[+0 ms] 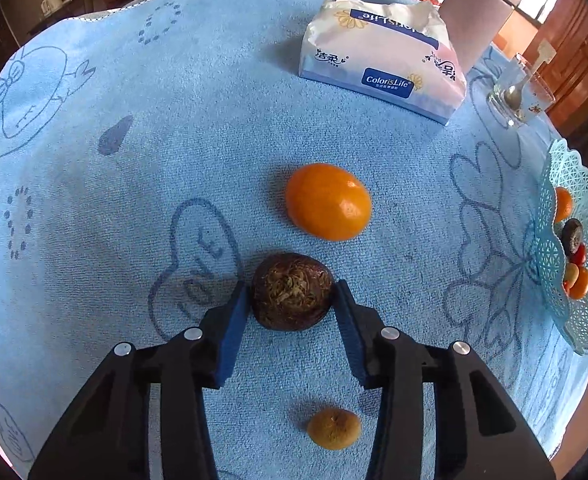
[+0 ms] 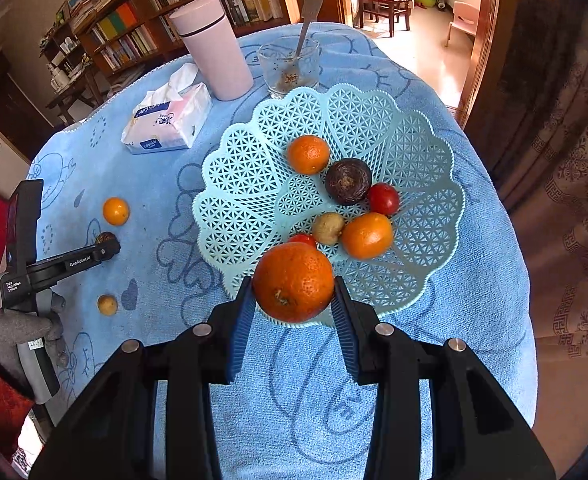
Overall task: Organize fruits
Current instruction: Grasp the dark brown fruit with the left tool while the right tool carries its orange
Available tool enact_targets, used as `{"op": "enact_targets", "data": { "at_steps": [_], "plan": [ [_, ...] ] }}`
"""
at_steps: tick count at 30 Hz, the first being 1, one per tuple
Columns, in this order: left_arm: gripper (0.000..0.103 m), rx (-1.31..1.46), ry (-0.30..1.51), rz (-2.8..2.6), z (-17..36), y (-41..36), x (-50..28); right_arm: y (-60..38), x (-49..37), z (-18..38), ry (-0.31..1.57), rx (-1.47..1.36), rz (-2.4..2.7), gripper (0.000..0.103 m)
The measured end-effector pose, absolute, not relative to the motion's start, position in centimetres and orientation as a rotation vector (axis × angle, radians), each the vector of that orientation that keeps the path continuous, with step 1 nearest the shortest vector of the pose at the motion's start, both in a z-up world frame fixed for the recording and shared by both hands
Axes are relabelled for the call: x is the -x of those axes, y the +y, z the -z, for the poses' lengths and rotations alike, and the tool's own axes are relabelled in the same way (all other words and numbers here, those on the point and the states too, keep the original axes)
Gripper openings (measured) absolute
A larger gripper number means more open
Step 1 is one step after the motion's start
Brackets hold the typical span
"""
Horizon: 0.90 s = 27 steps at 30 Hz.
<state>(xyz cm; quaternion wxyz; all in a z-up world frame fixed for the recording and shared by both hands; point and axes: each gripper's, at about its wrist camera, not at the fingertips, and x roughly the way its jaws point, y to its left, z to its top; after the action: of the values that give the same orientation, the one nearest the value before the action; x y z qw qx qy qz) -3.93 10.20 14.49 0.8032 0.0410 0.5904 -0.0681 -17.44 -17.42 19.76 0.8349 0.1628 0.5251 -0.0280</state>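
Observation:
My left gripper point(image 1: 292, 302) is shut on a dark brown, fibrous fruit point(image 1: 292, 286) that rests on the blue cloth; both blue pads touch its sides. Beyond it lies an orange point(image 1: 327, 200), and a small yellow-brown fruit point(image 1: 333, 428) lies nearer, between the fingers' bases. My right gripper point(image 2: 294, 306) is shut on a large orange point(image 2: 294, 280), held over the near rim of the pale blue lattice basket point(image 2: 254, 148). The basket holds several fruits: two oranges, a dark brown one point(image 2: 347, 180), two red ones and a small tan one. A gloved hand point(image 2: 22, 332) holds the left gripper point(image 2: 108, 250).
A tissue pack point(image 1: 381, 60), a pink tumbler point(image 2: 214, 48) and a glass with a spoon point(image 2: 290, 68) stand at the far side of the round table. The basket point(image 1: 585, 184) sits near the table's right edge. Bookshelves and a doorway lie beyond.

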Motion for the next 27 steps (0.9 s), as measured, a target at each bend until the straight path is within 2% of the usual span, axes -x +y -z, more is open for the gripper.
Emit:
{"op": "enact_targets", "data": {
  "at_steps": [12,17,27],
  "plan": [
    [0.042,-0.002,1.237,0.120,-17.2,10.1,6.6,-18.9,16.8,-19.2,1.111,-0.331,0.052,0.040],
    [0.042,0.021,1.221,0.117,-18.5,9.4,8.1,-19.6,16.8,-19.8,1.079,-0.330,0.048,0.053],
    [0.042,0.025,1.179,0.168,-21.1,6.8,11.1,-21.2,18.2,-20.3,1.066,-0.328,0.037,0.053]
  ]
}}
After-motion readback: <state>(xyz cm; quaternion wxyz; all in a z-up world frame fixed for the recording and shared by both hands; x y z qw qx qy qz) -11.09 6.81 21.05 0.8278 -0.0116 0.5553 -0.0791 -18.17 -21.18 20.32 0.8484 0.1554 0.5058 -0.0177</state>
